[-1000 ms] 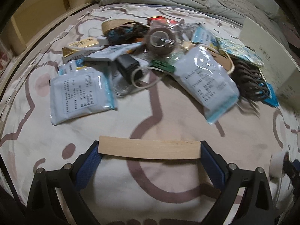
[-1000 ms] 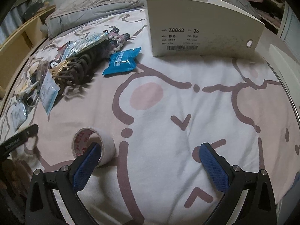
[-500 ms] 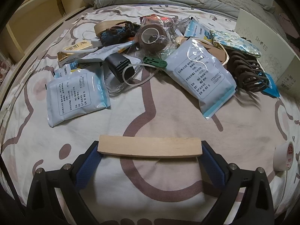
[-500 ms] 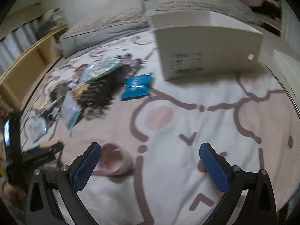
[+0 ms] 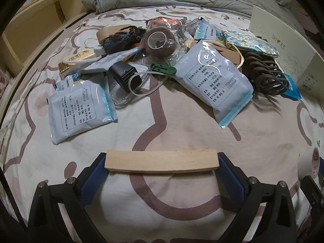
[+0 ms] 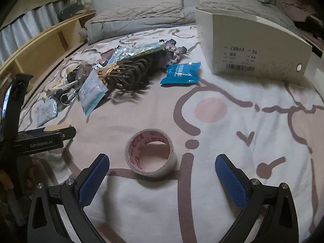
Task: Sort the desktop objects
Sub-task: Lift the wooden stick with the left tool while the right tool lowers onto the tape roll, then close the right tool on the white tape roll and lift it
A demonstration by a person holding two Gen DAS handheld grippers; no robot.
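In the left wrist view, a wooden strip (image 5: 162, 161) is clamped end to end between the blue pads of the left claw (image 5: 162, 168), held level above the bed (image 5: 182, 125). Beyond it a pile is spread: two white pouches (image 5: 81, 107), a brown tape roll (image 5: 160, 40), dark hair ties (image 5: 263, 73).

In the right wrist view, the right claw (image 6: 162, 172) is spread wide and holds nothing. A tape roll (image 6: 150, 155) is seen lying on the bed between its fingers, touching neither. A shoebox (image 6: 251, 44) stands further back, a blue packet (image 6: 181, 74) near it.
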